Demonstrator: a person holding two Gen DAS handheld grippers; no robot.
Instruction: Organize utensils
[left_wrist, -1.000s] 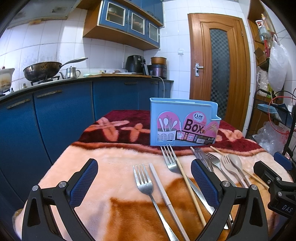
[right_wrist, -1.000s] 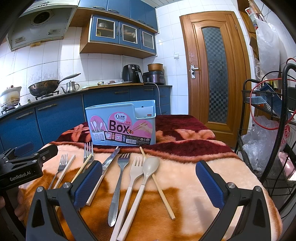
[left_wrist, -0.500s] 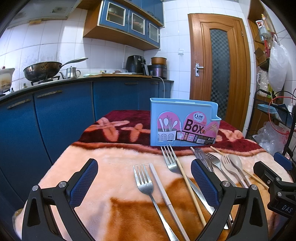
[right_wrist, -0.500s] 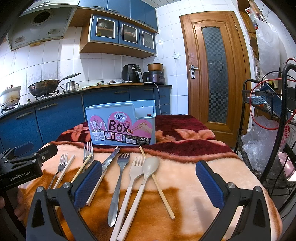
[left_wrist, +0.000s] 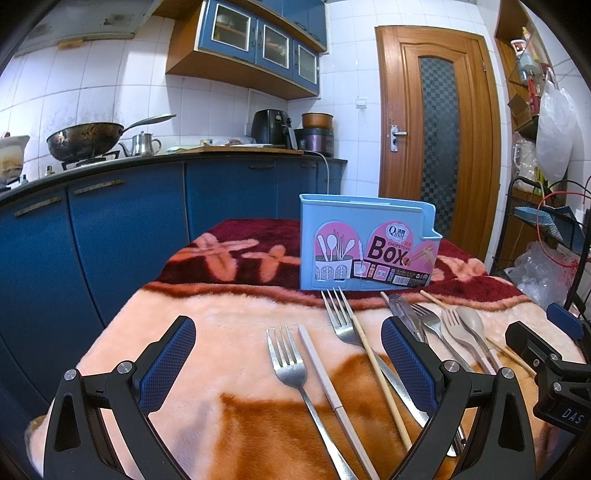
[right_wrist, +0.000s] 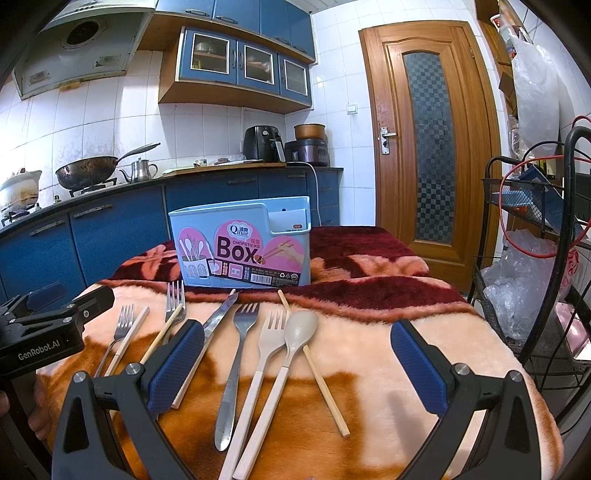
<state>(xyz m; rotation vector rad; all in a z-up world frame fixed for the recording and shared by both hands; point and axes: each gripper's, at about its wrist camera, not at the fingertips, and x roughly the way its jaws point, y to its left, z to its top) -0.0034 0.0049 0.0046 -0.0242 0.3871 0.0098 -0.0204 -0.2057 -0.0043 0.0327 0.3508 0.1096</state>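
Note:
A light-blue chopsticks box (left_wrist: 365, 245) stands upright at the far side of the blanket-covered table; it also shows in the right wrist view (right_wrist: 242, 245). Several utensils lie in a row before it: steel forks (left_wrist: 286, 360), a beige chopstick (left_wrist: 380, 373), a knife (right_wrist: 218, 321), a steel fork (right_wrist: 236, 354), a beige fork (right_wrist: 267, 332), a beige spoon (right_wrist: 299, 330) and a chopstick (right_wrist: 314, 363). My left gripper (left_wrist: 288, 363) is open and empty above the left utensils. My right gripper (right_wrist: 295, 365) is open and empty above the right utensils.
The table carries a pink, orange and maroon fleece blanket (left_wrist: 207, 325). Blue kitchen cabinets (left_wrist: 125, 229) run along the left. A wire rack with plastic bags (right_wrist: 532, 280) stands at the right table edge. A wooden door (right_wrist: 424, 140) is behind.

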